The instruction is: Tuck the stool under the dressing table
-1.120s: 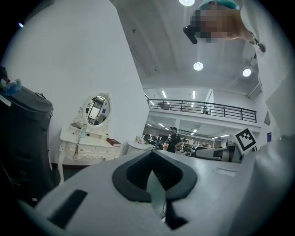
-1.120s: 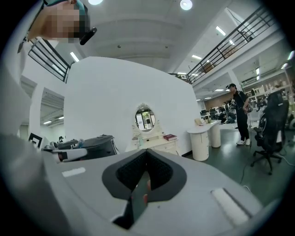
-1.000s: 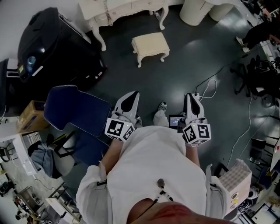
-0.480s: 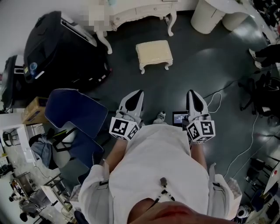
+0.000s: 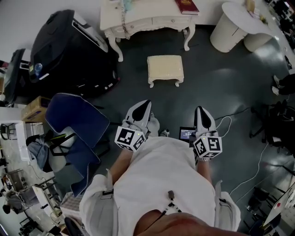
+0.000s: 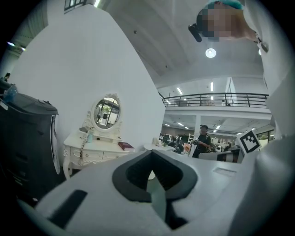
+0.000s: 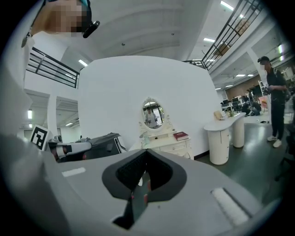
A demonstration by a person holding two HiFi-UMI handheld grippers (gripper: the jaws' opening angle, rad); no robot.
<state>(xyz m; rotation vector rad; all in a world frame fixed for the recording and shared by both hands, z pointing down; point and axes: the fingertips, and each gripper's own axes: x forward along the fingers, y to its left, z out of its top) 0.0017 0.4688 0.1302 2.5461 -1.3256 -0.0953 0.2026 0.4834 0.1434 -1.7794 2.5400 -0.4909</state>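
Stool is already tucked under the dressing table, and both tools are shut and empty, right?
Not tucked: the head view shows the stool standing on open floor in front of the dressing table. The left tool and right tool are shut and empty.

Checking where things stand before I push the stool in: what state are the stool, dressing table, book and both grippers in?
stool: upright on the floor, out in front of the table, not tucked under.
dressing table: upright against the wall, drawers shut.
red book: closed, lying flat on the table top.
left gripper: shut, empty.
right gripper: shut, empty.
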